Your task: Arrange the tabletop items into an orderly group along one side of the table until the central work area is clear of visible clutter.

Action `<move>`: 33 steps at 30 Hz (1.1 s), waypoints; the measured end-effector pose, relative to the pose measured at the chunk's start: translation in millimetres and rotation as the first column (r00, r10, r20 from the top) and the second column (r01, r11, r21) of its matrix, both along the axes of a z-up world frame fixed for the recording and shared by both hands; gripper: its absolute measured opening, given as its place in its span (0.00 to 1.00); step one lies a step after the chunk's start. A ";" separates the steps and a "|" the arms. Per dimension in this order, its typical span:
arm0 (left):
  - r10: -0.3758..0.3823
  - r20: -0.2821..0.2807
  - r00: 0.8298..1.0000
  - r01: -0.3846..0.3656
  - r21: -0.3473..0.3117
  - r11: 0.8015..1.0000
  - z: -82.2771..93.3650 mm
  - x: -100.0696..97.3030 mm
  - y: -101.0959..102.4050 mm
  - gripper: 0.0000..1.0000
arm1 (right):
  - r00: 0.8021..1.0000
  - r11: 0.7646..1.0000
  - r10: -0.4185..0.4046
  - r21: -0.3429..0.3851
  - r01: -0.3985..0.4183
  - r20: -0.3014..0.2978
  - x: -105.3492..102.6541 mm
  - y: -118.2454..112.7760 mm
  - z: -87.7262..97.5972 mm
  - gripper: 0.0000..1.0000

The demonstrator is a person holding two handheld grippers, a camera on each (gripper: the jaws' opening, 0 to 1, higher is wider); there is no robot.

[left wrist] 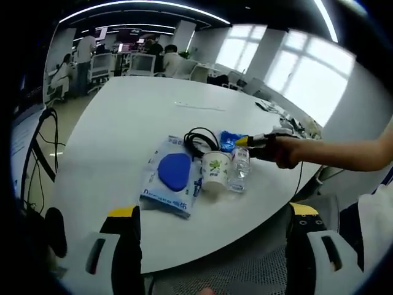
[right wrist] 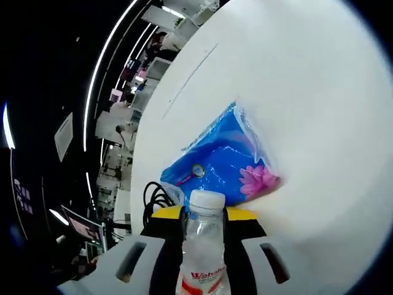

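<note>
Gripping the clear plastic water bottle (right wrist: 202, 246), the right gripper (left wrist: 256, 141) could topple the touching white paper cup (left wrist: 215, 171); left gripper (left wrist: 212, 236) hangs released, empty.

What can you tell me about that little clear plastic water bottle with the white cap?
The small clear plastic water bottle has a white screw cap and a label with red lettering. It stands upright on the white table, between the jaws of the right gripper, which look closed on its sides. In the left gripper view the bottle stands right beside a white paper cup. A blue plastic tissue pack lies just behind it.
</note>
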State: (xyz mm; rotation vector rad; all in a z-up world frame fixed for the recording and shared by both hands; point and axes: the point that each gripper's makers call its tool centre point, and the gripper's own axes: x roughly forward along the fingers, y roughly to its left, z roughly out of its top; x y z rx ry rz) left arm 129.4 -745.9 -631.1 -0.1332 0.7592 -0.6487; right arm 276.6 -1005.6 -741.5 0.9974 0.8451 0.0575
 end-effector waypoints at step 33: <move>-0.079 0.054 0.995 0.082 -0.041 0.996 9.9 11.5 -45.6 0.95 | 0.890 0.972 0.178 -0.217 -0.092 0.420 -8.7 9.3 84.4 0.16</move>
